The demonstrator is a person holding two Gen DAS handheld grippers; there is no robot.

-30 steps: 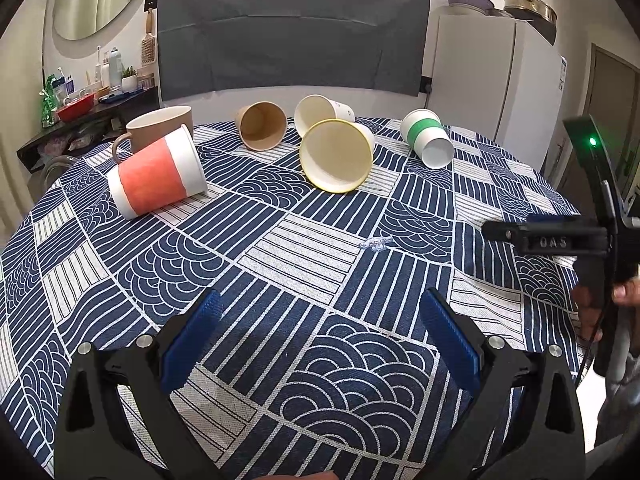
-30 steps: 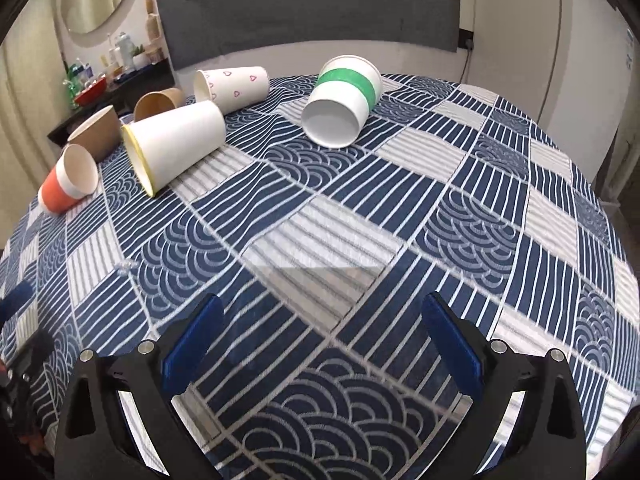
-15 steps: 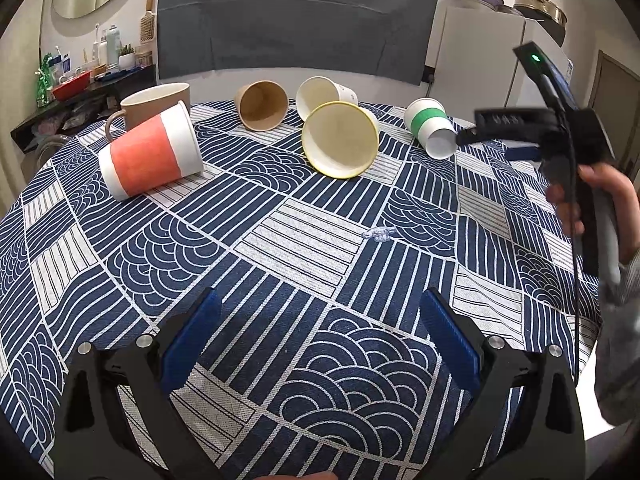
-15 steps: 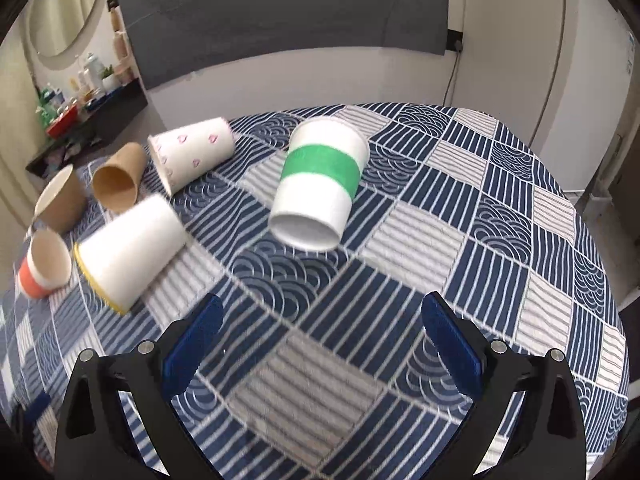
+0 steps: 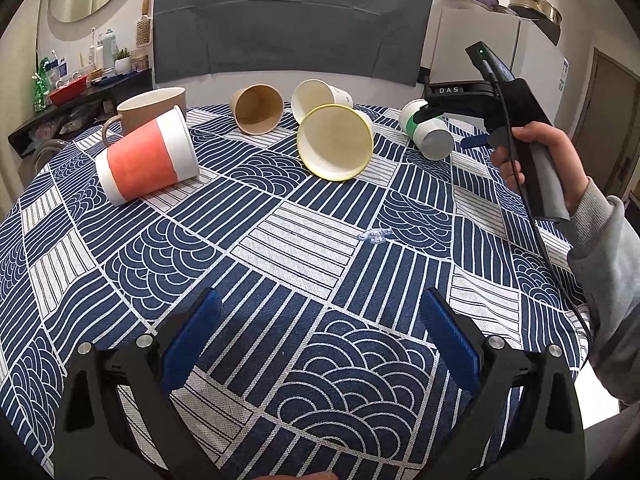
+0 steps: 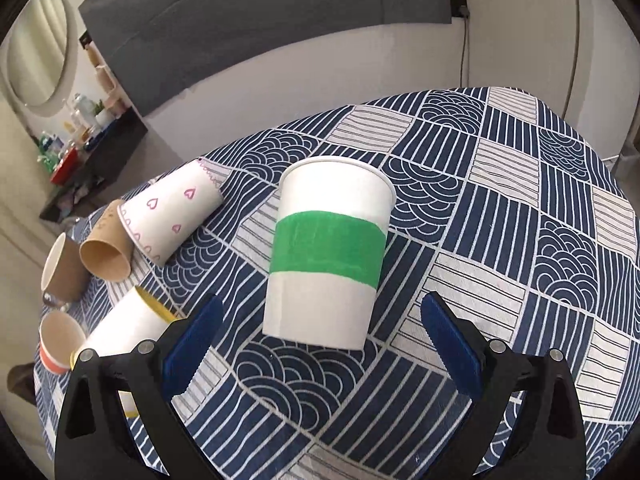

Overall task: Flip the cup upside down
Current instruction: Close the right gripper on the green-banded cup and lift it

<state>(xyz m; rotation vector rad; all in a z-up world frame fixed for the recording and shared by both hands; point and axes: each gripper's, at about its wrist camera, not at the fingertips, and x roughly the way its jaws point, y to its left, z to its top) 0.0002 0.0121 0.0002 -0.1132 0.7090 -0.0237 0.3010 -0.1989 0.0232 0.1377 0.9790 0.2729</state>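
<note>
A white paper cup with a green band point(image 6: 328, 256) lies on its side on the patterned tablecloth, base toward me. My right gripper point(image 6: 320, 340) is open, its blue fingers either side of the cup's base end, not touching it. In the left wrist view the same cup point(image 5: 426, 136) lies at the far right, with the right gripper's body point(image 5: 500, 96) right beside it. My left gripper point(image 5: 320, 344) is open and empty, low over the near part of the table.
Other cups lie on their sides: an orange-banded one point(image 5: 148, 160), a yellow-rimmed one point(image 5: 335, 147), a brown paper one point(image 5: 257, 110), a heart-patterned one point(image 6: 170, 212). A brown mug point(image 5: 154, 110) stands upright. A small clear scrap point(image 5: 374, 235) lies mid-table. The table's edge point(image 6: 600, 168) curves right.
My right gripper has moved forward across the table to the green-banded cup, which now sits between its open fingers. My left gripper has barely moved.
</note>
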